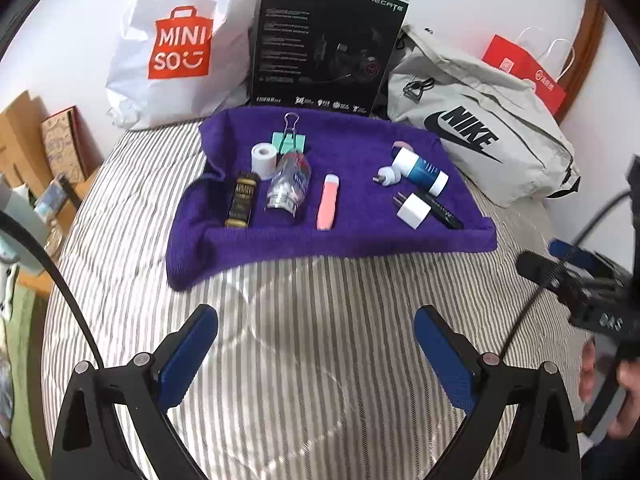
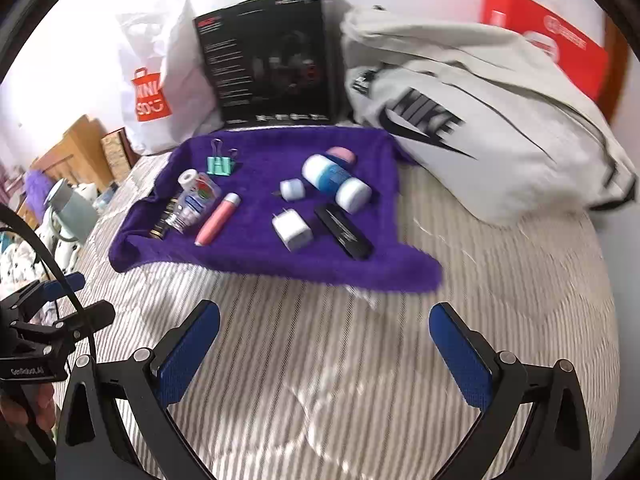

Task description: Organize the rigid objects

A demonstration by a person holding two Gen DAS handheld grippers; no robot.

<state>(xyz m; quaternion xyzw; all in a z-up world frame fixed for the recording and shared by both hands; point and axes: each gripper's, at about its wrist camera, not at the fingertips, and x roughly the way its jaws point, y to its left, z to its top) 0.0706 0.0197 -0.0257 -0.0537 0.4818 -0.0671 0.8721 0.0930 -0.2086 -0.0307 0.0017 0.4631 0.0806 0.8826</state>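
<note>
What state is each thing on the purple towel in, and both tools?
left tool: open, empty
right tool: open, empty
binder clip: handles up
white tape roll: on its end
clear bottle: lying down
pink tube: lying flat, capped
blue-and-white bottle: lying down, capped
white charger: prongs out, unplugged

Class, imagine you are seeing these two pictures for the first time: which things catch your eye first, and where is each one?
The purple towel stands out, spread on the striped bed and strewn with small things such as a pink tube and a white plug. Behind it, against the wall, stand a white shopping bag and a black box, with a grey bag to their right.
</note>
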